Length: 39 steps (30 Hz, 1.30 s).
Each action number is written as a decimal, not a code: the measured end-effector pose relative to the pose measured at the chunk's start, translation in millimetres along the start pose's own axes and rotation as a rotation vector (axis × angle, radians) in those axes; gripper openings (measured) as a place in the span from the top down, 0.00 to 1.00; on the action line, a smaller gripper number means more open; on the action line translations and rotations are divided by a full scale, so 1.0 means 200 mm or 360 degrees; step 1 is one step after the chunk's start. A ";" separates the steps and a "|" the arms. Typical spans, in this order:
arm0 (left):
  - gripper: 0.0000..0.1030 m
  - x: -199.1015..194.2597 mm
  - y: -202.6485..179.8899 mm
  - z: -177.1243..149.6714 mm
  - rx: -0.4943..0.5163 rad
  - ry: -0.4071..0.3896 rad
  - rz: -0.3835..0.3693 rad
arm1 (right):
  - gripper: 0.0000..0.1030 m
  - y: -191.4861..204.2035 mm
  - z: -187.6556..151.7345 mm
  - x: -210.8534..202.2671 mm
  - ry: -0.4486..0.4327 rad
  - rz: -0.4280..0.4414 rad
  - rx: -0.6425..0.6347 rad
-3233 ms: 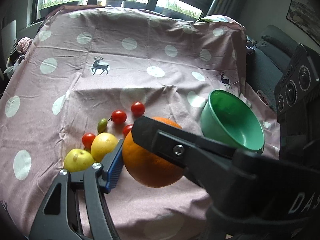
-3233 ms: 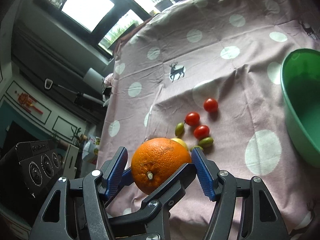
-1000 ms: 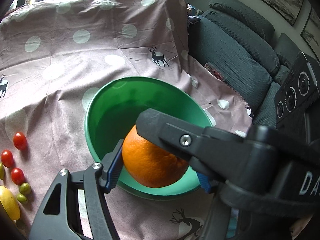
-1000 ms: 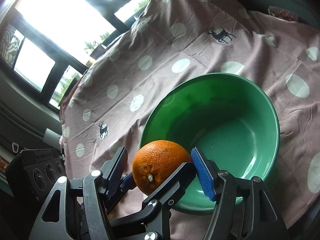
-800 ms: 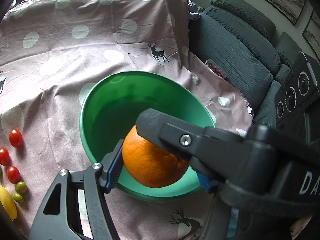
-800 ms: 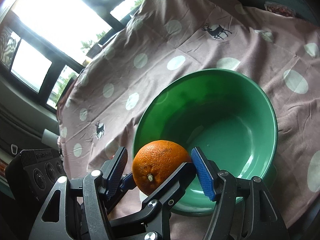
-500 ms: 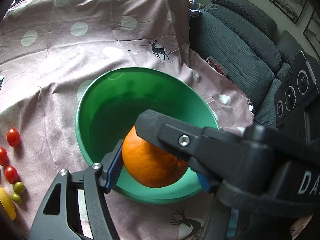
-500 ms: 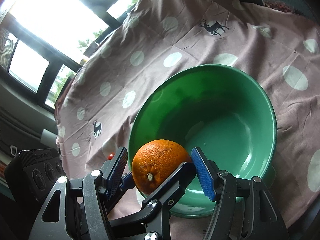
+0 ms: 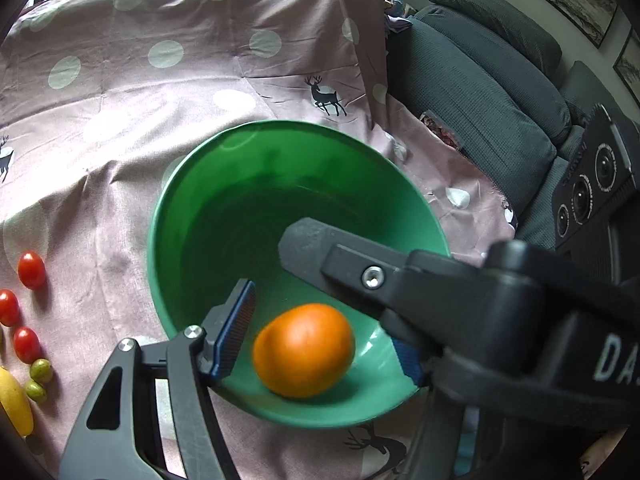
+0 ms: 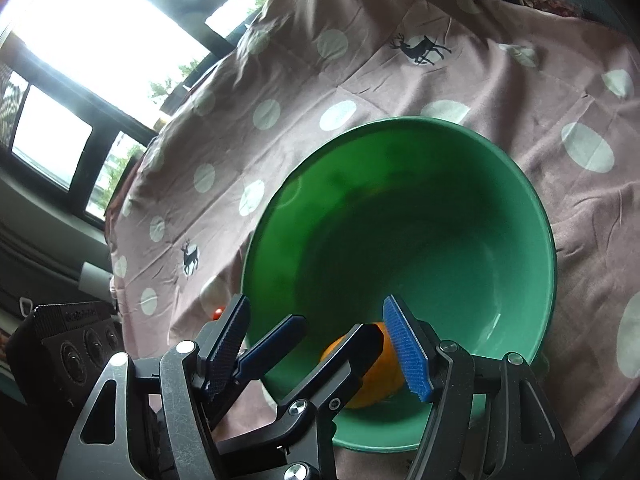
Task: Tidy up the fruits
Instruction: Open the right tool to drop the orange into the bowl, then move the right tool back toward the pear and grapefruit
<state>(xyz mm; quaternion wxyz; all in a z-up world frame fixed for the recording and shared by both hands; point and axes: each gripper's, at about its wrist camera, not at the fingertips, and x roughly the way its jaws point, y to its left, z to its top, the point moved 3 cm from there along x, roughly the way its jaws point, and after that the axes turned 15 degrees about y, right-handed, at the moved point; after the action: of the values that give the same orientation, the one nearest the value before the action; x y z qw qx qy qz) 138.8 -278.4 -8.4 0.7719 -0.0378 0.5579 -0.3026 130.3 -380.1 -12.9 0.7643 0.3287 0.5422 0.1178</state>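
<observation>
Left wrist view showed my left tongs (image 9: 324,330) spread wide over the green bowl (image 9: 192,216), gripping nothing, their blue pads either side of the orange (image 9: 304,350), which sat blurred inside the bowl in the lower middle of the frame, clear of both pads. Small red tomatoes (image 9: 31,270), little green fruits (image 9: 41,371) and a yellow fruit (image 9: 14,404) lay on the spotted pink cloth (image 9: 120,112) at the left edge, well apart from the bowl. Right wrist view had my right tongs (image 10: 320,340) also parted and holding nothing above the bowl's near rim, with the orange (image 10: 376,380) half hidden behind the left tongs' fingers at the bottom centre. A grey sofa (image 9: 480,80) filled the upper right
</observation>
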 end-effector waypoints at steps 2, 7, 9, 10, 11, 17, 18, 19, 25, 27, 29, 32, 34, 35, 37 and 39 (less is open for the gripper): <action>0.37 -0.01 0.00 0.00 0.0002 -0.0005 0.0031 | 0.32 -0.01 0.00 0.00 -0.0015 -0.0067 0.0010; 0.37 -0.11 0.02 -0.05 0.0001 -0.0070 0.0048 | 0.32 0.01 0.00 -0.03 -0.0084 -0.0140 -0.0007; 0.37 -0.17 0.05 -0.09 -0.0013 -0.0106 0.0088 | 0.32 0.03 -0.01 -0.05 -0.0111 -0.0157 -0.0030; 0.37 -0.19 0.06 -0.11 -0.0028 -0.0127 0.0123 | 0.31 0.04 -0.01 -0.06 -0.0122 -0.0172 -0.0041; 0.37 -0.23 0.08 -0.13 -0.0047 -0.0149 0.0163 | 0.30 0.05 -0.01 -0.07 -0.0135 -0.0187 -0.0053; 0.28 -0.47 0.22 -0.28 -0.0222 -0.0321 0.0412 | 0.23 0.17 -0.06 -0.09 -0.0183 -0.0207 -0.0186; 0.27 -0.51 0.25 -0.31 -0.0259 -0.0345 0.0461 | 0.22 0.20 -0.07 -0.09 -0.0186 -0.0199 -0.0225; 0.24 -0.53 0.28 -0.34 -0.0299 -0.0365 0.0500 | 0.20 0.23 -0.08 -0.08 -0.0187 -0.0188 -0.0262; 0.20 -0.64 0.53 -0.58 -0.0618 -0.0358 0.0642 | 0.14 0.45 -0.19 0.01 -0.0119 -0.0104 -0.0485; 0.20 -0.65 0.61 -0.66 -0.0719 -0.0359 0.0670 | 0.14 0.52 -0.23 0.06 -0.0075 -0.0070 -0.0548; 0.20 -0.66 0.67 -0.74 -0.0783 -0.0348 0.0699 | 0.13 0.58 -0.27 0.11 -0.0022 -0.0035 -0.0607; 0.20 -0.65 0.75 -0.80 -0.0837 -0.0327 0.0703 | 0.13 0.66 -0.33 0.19 0.0054 -0.0016 -0.0678; 0.20 -0.65 0.79 -0.83 -0.0883 -0.0321 0.0700 | 0.13 0.71 -0.36 0.23 0.0093 -0.0021 -0.0723; 0.20 -0.66 0.81 -0.84 -0.0902 -0.0327 0.0700 | 0.13 0.73 -0.38 0.26 0.0111 -0.0024 -0.0745; 0.20 -0.68 0.83 -0.85 -0.0922 -0.0338 0.0693 | 0.13 0.77 -0.41 0.31 0.0149 -0.0029 -0.0780; 0.20 -0.68 0.84 -0.86 -0.0932 -0.0349 0.0674 | 0.13 0.80 -0.44 0.35 0.0187 -0.0045 -0.0812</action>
<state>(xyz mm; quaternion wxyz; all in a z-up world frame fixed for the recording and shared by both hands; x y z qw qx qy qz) 32.1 -23.2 -24.9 0.8290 -0.1728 0.5303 0.0417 106.1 -188.9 18.2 0.7913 0.1103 0.5428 0.2589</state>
